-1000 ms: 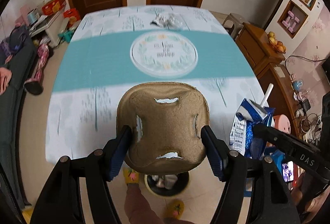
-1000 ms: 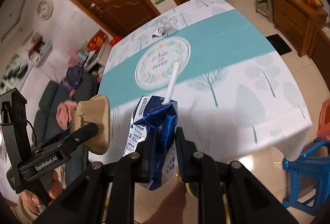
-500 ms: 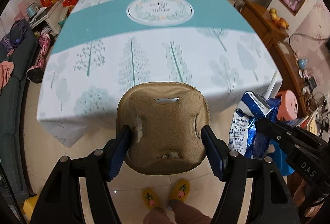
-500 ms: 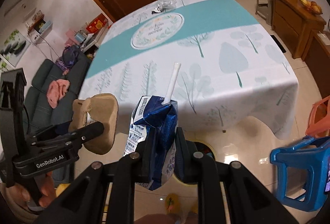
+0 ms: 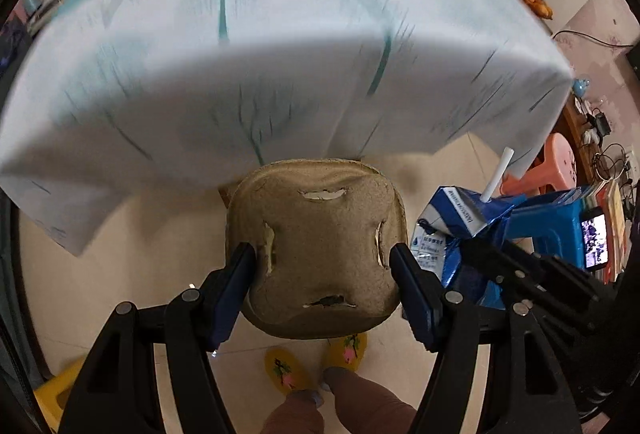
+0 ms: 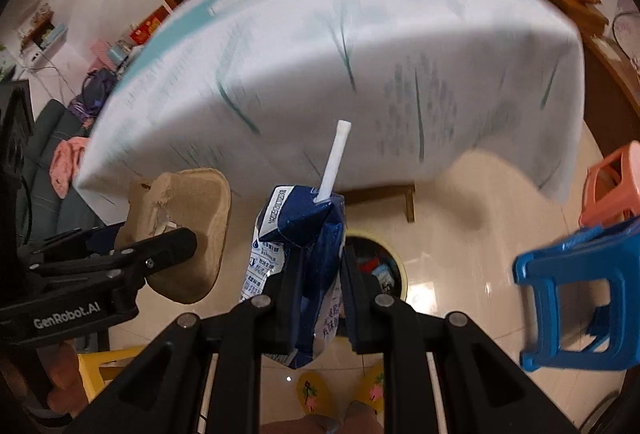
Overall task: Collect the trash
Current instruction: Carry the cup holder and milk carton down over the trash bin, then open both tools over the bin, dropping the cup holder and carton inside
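The left gripper (image 5: 322,266) squeezed the brown paper tray (image 5: 316,246); the right gripper (image 6: 320,284) pinched the crushed milk carton (image 6: 298,254); both hung above the bin (image 6: 394,266) under the table (image 6: 320,54); a badly aimed drop could miss it.

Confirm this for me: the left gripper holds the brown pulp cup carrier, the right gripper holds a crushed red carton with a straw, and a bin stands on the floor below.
One thing is wrong: the carton is blue and white, not red, as the right wrist view shows. The rest stands: the left gripper holds the carrier, the right gripper clamps the carton with its straw, and the bin sits on the floor below.
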Demonstrator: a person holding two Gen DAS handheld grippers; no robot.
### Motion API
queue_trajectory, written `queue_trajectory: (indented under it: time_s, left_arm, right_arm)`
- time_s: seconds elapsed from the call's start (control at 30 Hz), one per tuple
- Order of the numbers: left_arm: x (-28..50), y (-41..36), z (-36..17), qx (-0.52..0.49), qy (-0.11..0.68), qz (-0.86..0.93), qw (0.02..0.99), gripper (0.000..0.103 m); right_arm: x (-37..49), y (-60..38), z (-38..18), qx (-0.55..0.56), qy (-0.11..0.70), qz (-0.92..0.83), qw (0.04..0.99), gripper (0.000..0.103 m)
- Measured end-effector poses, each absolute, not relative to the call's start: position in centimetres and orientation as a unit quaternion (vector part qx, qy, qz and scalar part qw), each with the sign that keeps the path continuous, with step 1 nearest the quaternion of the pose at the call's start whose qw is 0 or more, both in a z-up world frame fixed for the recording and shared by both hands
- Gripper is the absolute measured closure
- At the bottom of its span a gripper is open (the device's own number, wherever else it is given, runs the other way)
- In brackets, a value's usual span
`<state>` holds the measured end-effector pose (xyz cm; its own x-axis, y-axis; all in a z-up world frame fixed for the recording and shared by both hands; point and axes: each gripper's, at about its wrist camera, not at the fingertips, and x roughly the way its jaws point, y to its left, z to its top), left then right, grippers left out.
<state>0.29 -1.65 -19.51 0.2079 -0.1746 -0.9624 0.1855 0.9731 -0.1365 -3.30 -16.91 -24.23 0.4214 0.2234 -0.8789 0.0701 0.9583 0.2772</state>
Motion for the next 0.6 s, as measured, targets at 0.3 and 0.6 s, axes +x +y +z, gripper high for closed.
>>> queue_trajectory:
  time_s: [0.3,0.6]
  left_arm:
    - [0.0,-1.7,-30.4,-0.014,0.637,-0.115,0.762,0.035]
    - [-0.2,-1.8,-36.8,-0.009,0.647,-0.098,0.756,0.015]
  right_arm:
    - [-2.9,-17.0,-35.7,0.136,0.556,0.028,0.819,0.085]
    - [-1.5,-17.4,-43.7,0.17,0.585,0.061,0.791,0.073]
